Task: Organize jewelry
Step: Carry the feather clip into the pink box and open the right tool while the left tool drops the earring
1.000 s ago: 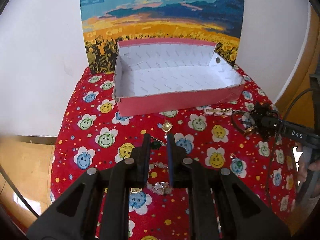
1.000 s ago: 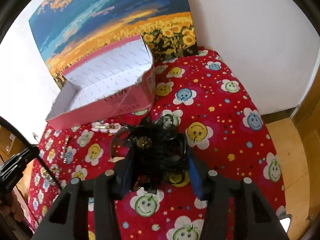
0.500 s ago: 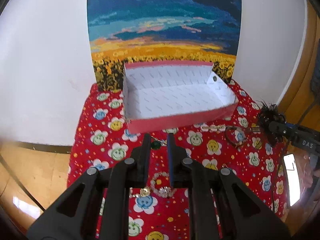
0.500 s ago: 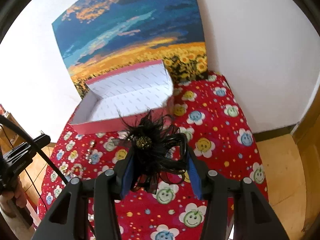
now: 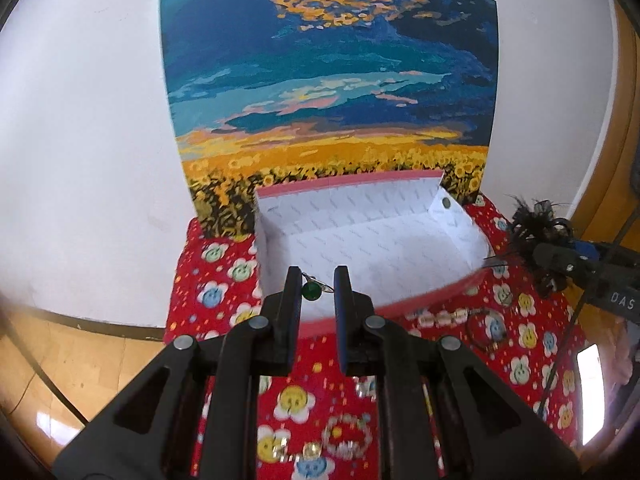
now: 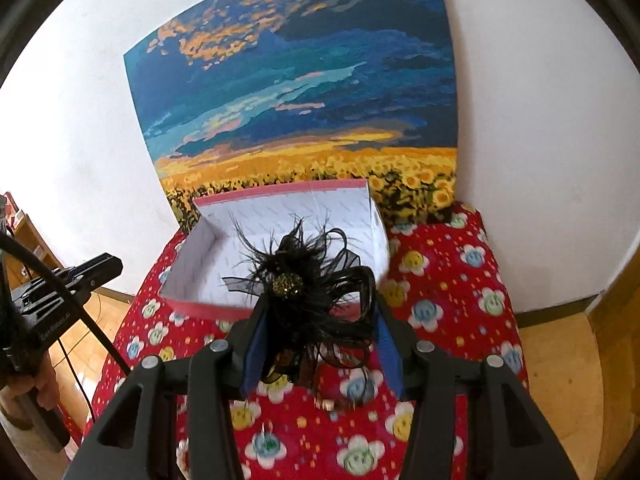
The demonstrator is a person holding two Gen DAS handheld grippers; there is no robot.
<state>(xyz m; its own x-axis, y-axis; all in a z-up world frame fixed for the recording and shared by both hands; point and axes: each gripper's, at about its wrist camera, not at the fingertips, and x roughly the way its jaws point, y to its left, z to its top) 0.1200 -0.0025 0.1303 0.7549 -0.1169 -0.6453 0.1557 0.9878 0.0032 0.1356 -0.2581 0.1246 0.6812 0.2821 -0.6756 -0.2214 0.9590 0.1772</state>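
Left wrist view: the left hand-held gripper (image 5: 316, 280) has its jaws drawn close, pinching the thin wire of a green-bead earring (image 5: 310, 291) that hangs between the tips. It sits over the near wall of the open pink box (image 5: 424, 300), which has a white lining and stands on the red smiley-flower cloth (image 5: 212, 280) of the bench. At 3 o'clock the black feather hairpiece (image 5: 534, 224) shows in the other gripper. A beaded bracelet (image 5: 347, 438) lies on the cloth at 6 o'clock, a chain bracelet (image 5: 444, 317) at 4 o'clock.

Right wrist view: the right hand-held gripper (image 6: 318, 316) is partly spread, its blue pads clamping the black feather hairpiece (image 6: 308, 280) above the cloth, in front of the box (image 6: 192, 308). At 9 o'clock the left gripper (image 6: 80, 272) and a hand (image 6: 44, 380) appear.
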